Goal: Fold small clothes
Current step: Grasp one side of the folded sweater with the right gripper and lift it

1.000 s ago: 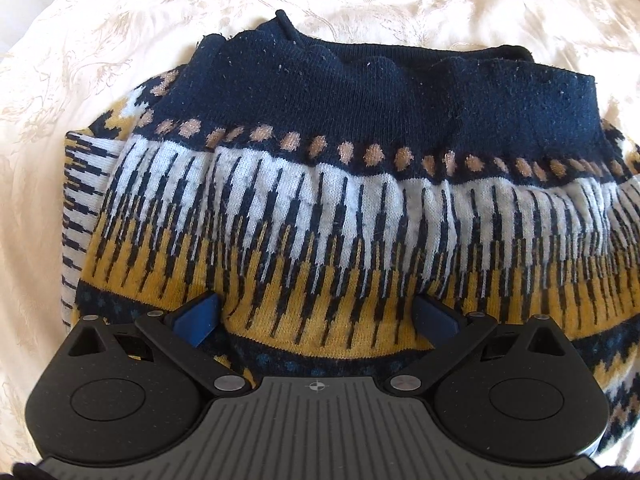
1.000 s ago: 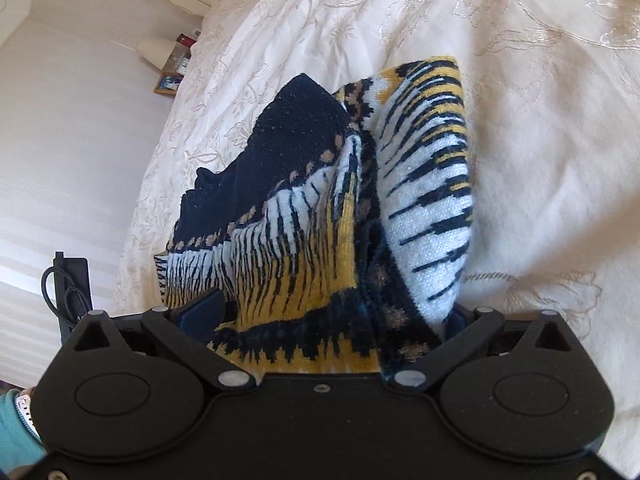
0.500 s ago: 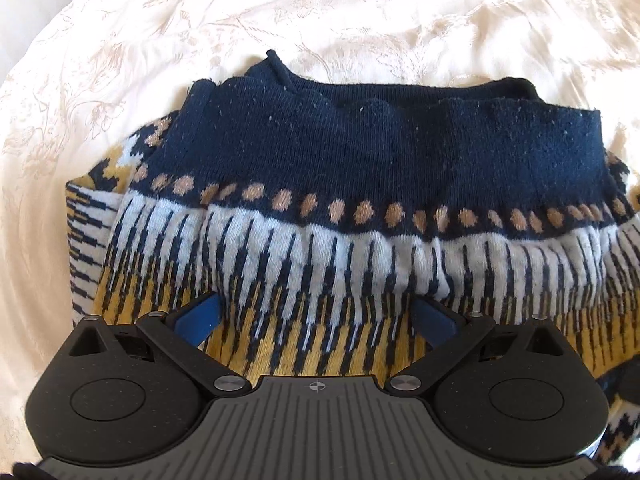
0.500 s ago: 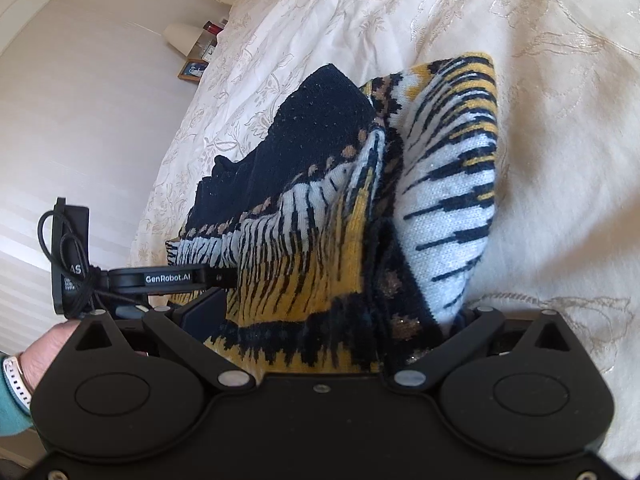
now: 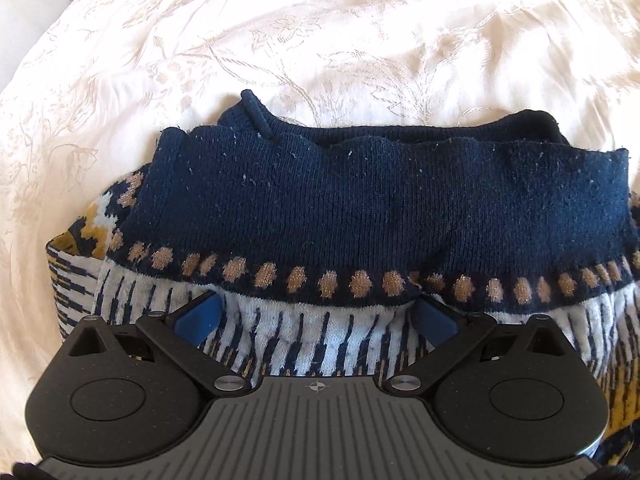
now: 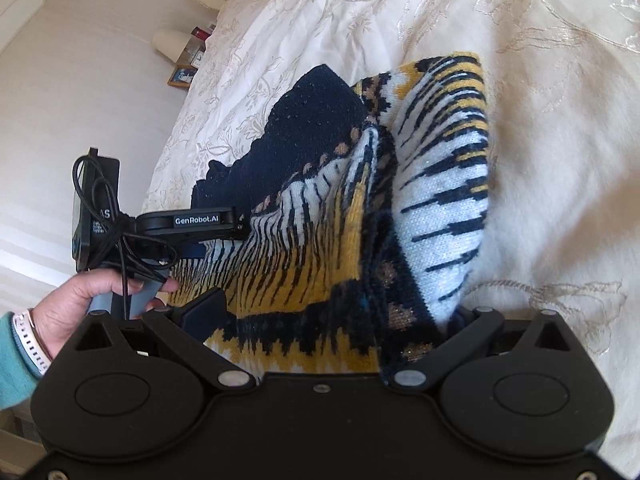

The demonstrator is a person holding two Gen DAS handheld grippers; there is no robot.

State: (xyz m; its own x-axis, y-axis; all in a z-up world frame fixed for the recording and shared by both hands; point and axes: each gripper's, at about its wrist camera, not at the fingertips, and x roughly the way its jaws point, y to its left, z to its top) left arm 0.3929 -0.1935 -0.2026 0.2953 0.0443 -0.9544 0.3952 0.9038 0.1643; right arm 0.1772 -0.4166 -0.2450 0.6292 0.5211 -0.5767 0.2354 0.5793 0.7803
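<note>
left wrist view: left gripper (image 5: 316,316) low over the sweater (image 5: 360,208), fingers spread wide, knit bunched between the blue pads (image 5: 198,318). sweater lies folded on the bedspread (image 5: 320,40). right wrist view: right gripper (image 6: 320,316) also spread, sweater edge lying between its fingers. person's hand (image 6: 76,304) curled around the left gripper's handle, held level.

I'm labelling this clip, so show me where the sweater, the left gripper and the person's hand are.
sweater (image 5: 380,208), left wrist view, on its navy band.
left gripper (image 6: 224,236), right wrist view, at its fingertips against the knit.
hand (image 6: 76,304), right wrist view, on the hand's back.
</note>
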